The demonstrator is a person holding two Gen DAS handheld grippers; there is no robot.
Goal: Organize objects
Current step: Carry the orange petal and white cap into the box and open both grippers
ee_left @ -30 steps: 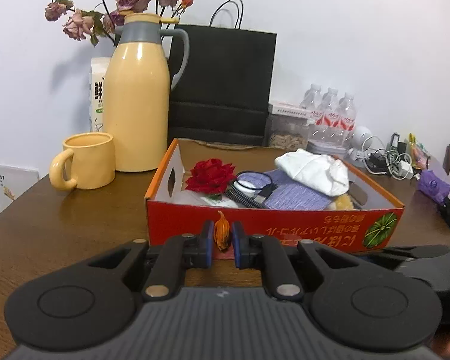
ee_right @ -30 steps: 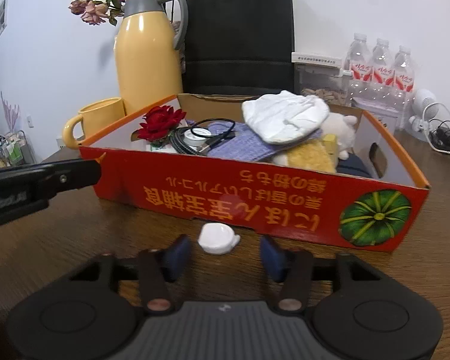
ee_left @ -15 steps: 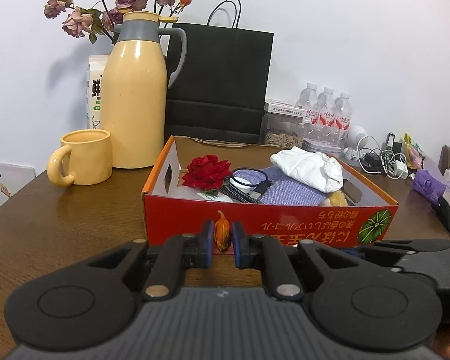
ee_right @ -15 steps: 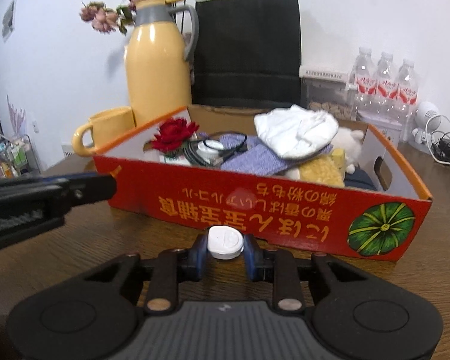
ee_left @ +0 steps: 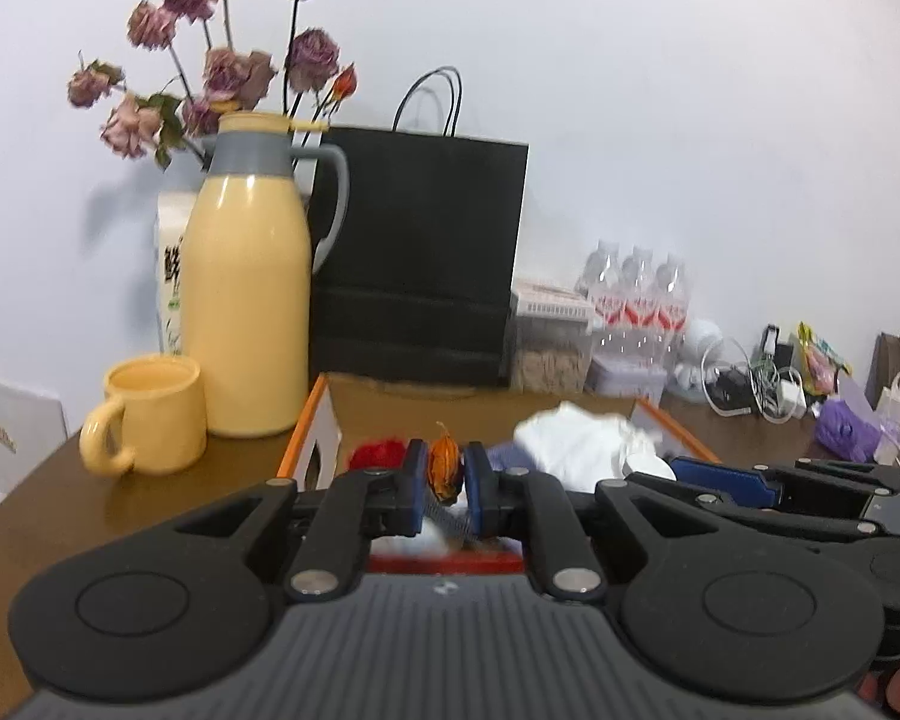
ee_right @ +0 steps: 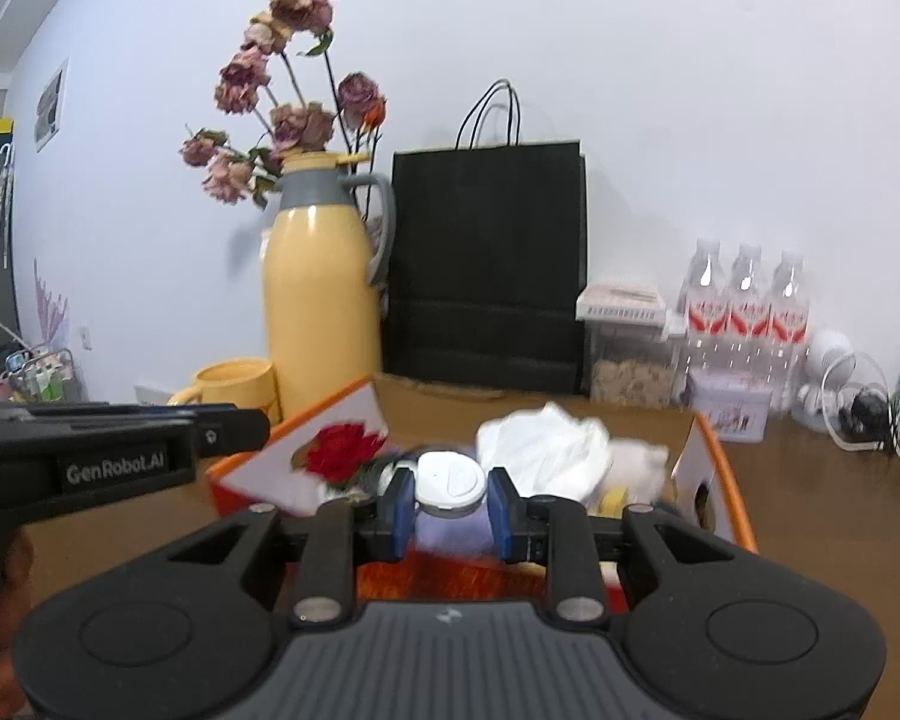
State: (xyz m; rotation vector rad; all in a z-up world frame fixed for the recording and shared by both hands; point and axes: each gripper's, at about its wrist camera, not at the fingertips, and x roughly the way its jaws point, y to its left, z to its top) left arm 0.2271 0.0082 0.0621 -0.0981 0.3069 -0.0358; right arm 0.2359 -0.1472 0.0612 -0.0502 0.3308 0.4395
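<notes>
My left claw (ee_left: 445, 487) pinches a light, papery, crushable orange pod (ee_left: 444, 468) by its sides, my right claw (ee_right: 451, 507) clamps a hard, slippery white cap (ee_right: 450, 478) at its rim, both above the box (ee_right: 723, 468).

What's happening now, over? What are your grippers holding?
Left gripper shut on small orange pod. Right gripper shut on white round cap. Both held at the orange box, already crowded. Nothing blocking, over.
</notes>
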